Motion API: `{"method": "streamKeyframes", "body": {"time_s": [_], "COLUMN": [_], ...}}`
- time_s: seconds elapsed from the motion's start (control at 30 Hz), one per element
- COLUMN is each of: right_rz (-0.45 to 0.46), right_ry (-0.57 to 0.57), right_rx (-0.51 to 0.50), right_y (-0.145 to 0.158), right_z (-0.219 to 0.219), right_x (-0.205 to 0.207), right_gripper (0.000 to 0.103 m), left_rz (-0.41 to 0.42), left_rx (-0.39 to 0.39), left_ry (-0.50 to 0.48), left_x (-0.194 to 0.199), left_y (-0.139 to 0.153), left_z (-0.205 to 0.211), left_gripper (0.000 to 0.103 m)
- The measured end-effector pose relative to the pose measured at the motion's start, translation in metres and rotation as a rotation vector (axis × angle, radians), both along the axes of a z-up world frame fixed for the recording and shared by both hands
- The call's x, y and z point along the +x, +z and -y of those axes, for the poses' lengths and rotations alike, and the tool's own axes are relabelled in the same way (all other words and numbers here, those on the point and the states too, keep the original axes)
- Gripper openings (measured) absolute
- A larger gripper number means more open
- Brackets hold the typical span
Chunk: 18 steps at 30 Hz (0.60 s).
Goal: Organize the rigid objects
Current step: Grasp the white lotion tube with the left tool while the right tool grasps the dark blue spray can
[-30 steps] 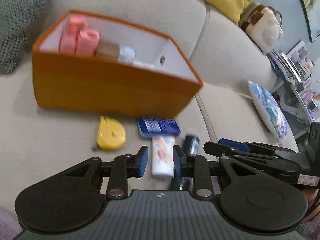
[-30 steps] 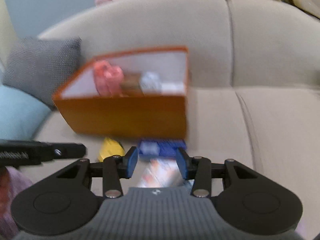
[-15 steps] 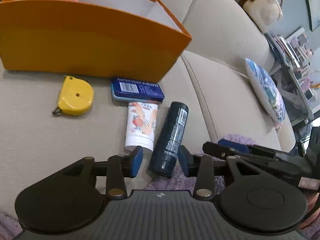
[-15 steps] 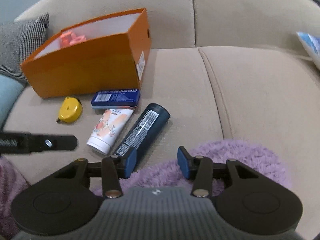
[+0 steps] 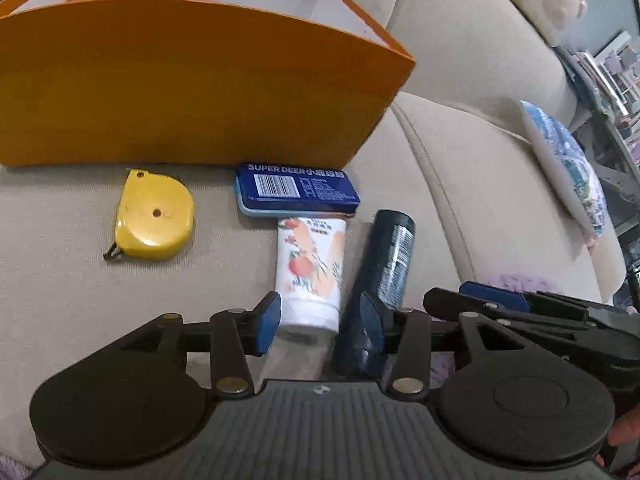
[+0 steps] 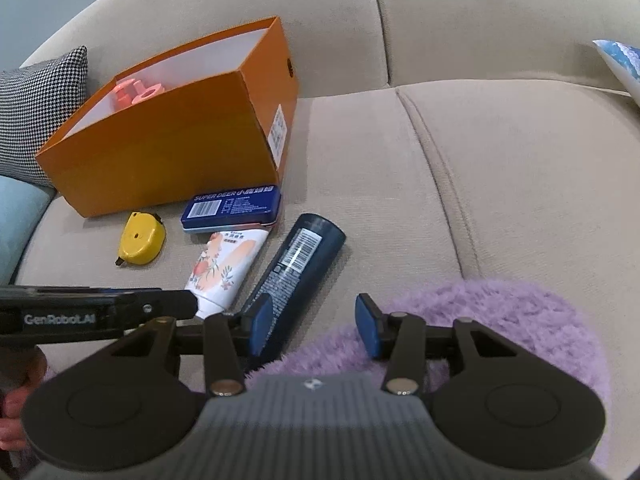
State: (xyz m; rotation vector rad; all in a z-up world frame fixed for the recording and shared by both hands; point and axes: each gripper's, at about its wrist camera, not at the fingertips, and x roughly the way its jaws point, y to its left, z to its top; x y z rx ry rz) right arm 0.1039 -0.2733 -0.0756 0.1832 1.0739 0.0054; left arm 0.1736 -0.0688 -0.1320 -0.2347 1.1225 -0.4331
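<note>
An orange box point(image 5: 192, 92) point(image 6: 168, 148) stands on the beige sofa with pink items inside. In front of it lie a yellow tape measure point(image 5: 154, 220) point(image 6: 142, 240), a blue tin point(image 5: 296, 192) point(image 6: 232, 208), a white tube point(image 5: 312, 272) point(image 6: 226, 268) and a dark blue bottle point(image 5: 380, 280) point(image 6: 296, 272). My left gripper point(image 5: 318, 326) is open, low over the near ends of the tube and the bottle. My right gripper point(image 6: 314, 328) is open, just right of the bottle's near end, over a purple fluffy rug point(image 6: 480, 328).
A houndstooth cushion point(image 6: 40, 108) and a light blue cushion point(image 6: 16, 224) lie left of the box. A blue patterned pillow point(image 5: 568, 164) lies at the sofa's right end. A cluttered shelf point(image 5: 612, 80) stands beyond it.
Both grippers came down and nearer to the objects in front of the box. The left gripper now reaches the near ends of the tube and bottle. Both stayed open.
</note>
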Motion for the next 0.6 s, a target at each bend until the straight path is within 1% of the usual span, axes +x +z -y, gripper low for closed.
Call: {"method": "streamKeyframes", "body": {"time_s": [0.1, 0.17, 0.23, 0.37, 0.47, 0.5, 0.53, 0.6], "right_rz": [-0.016, -0.038, -0.068, -0.098, -0.126, -0.135, -0.14, -0.154], "right_ry": [-0.016, -0.021, -0.036, -0.06, -0.068, -0.074, -0.082, -0.094], "right_rx": [0.037, 0.074, 0.077, 0.107, 0.139, 0.146, 0.161, 0.188], "right_y": [-0.005, -0.01, -0.016, -0.025, -0.032, -0.034, -0.036, -0.039], "right_z": [-0.002, -0.003, -0.003, 0.001, 0.004, 0.004, 0.006, 0.008], "right_x": [0.01, 0.018, 0.025, 0.031, 0.037, 0.039, 0.041, 0.045], "right_gripper": [0.049, 0.048, 0.048, 0.047, 0.046, 0.043, 0.042, 0.043], "left_rz": [-0.03, -0.049, -0.073, -0.103, -0.11, -0.116, -0.122, -0.135], "left_rx": [0.014, 0.005, -0.004, -0.007, -0.014, -0.022, -0.029, -0.041], "left_ry": [0.0, 0.005, 0.008, 0.008, 0.0, -0.001, 0.001, 0.003], "left_x": [0.013, 0.021, 0.028, 0.037, 0.041, 0.042, 0.044, 0.047], "left_y": [-0.006, -0.01, -0.015, -0.027, -0.03, -0.031, -0.032, -0.035], "left_z": [0.002, 0.003, 0.004, 0.006, 0.008, 0.007, 0.005, 0.004], "left_gripper": [0.053, 0.053, 0.053, 0.051, 0.051, 0.051, 0.051, 0.051]}}
